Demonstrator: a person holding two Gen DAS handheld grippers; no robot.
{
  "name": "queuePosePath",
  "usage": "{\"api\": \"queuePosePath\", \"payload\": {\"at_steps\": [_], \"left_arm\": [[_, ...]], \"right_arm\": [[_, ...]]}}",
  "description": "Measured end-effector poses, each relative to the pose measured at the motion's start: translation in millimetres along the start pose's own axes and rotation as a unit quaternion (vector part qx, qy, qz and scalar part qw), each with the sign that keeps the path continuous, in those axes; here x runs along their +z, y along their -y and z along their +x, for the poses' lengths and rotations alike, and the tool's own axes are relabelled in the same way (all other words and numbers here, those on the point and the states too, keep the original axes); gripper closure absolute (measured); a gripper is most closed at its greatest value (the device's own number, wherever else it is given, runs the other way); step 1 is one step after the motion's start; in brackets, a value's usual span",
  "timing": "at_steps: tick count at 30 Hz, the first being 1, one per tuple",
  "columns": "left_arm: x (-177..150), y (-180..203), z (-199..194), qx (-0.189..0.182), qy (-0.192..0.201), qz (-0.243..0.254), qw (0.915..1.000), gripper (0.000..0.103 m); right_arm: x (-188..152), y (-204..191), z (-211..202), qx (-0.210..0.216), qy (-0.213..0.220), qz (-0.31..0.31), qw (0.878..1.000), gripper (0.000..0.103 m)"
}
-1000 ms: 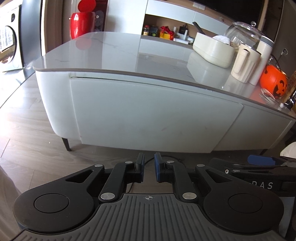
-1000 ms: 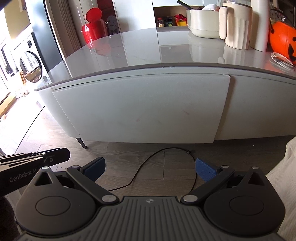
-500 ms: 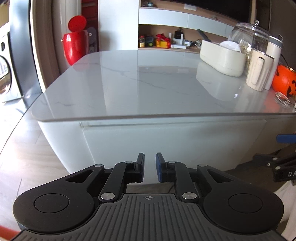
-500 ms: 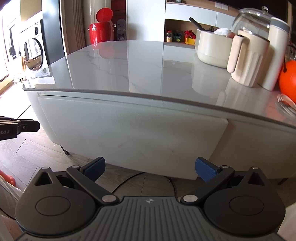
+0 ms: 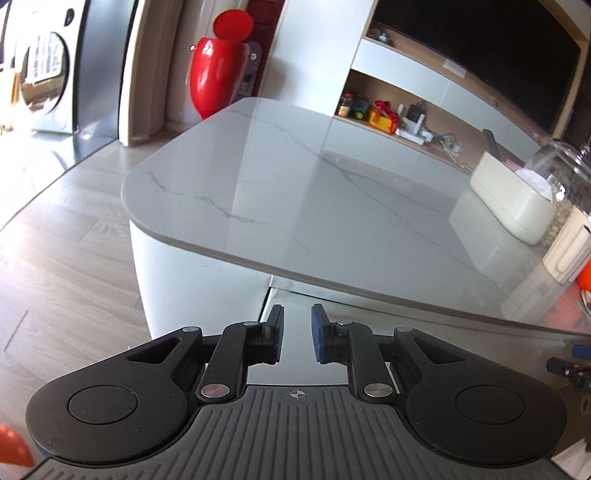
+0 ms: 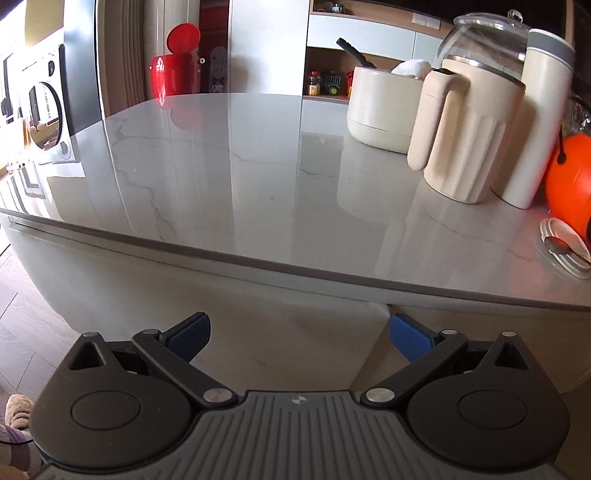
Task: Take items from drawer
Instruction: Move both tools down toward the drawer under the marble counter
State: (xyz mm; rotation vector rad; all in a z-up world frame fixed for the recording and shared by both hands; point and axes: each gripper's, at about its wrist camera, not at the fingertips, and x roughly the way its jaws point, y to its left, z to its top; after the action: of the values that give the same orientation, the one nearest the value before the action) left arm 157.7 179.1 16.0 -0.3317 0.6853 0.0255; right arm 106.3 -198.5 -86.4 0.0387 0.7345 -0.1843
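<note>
The white drawer front [image 6: 258, 314] sits closed under the grey marble tabletop [image 6: 258, 177], so its contents are hidden. A vertical seam marks its right end. My right gripper [image 6: 299, 328] hangs open in front of that panel with nothing between its blue pads. In the left wrist view the drawer front [image 5: 332, 314] shows just below the tabletop edge [image 5: 332, 288], near its left corner. My left gripper [image 5: 297, 332] is almost shut, leaving a narrow gap with nothing in it. Part of the right gripper [image 5: 574, 363] peeks in at the right edge.
On the tabletop's right side stand a cream jug [image 6: 465, 140], a tall white flask [image 6: 535, 122], a cream container [image 6: 384, 107], a glass jar [image 6: 484, 33] and an orange pumpkin bucket [image 6: 569, 177]. A red bin [image 5: 218, 70] stands on the wooden floor behind.
Both grippers have come closer to the table and a little higher, so the tabletop now fills the views and the drawer front sits low. The left view has swung toward the table's left corner.
</note>
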Motion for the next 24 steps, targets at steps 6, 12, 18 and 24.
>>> {"api": "queuePosePath", "payload": {"at_steps": [6, 12, 18, 24], "left_arm": [[11, -29, 6, -0.017, 0.009, -0.099, 0.9949, 0.085], [13, -42, 20, 0.004, -0.021, -0.121, 0.9925, 0.085], [20, -38, 23, -0.006, -0.034, -0.04, 0.9986, 0.085], [13, -44, 21, -0.054, -0.009, 0.008, 0.9984, 0.085]], "right_arm": [[-3, 13, 1, 0.007, -0.002, 0.046, 0.999, 0.0], [-7, 31, 9, -0.004, -0.017, 0.096, 0.995, 0.0], [-4, 41, 26, 0.076, -0.078, 0.095, 0.99, 0.0], [-5, 24, 33, 0.09, -0.067, -0.08, 0.99, 0.0]]}}
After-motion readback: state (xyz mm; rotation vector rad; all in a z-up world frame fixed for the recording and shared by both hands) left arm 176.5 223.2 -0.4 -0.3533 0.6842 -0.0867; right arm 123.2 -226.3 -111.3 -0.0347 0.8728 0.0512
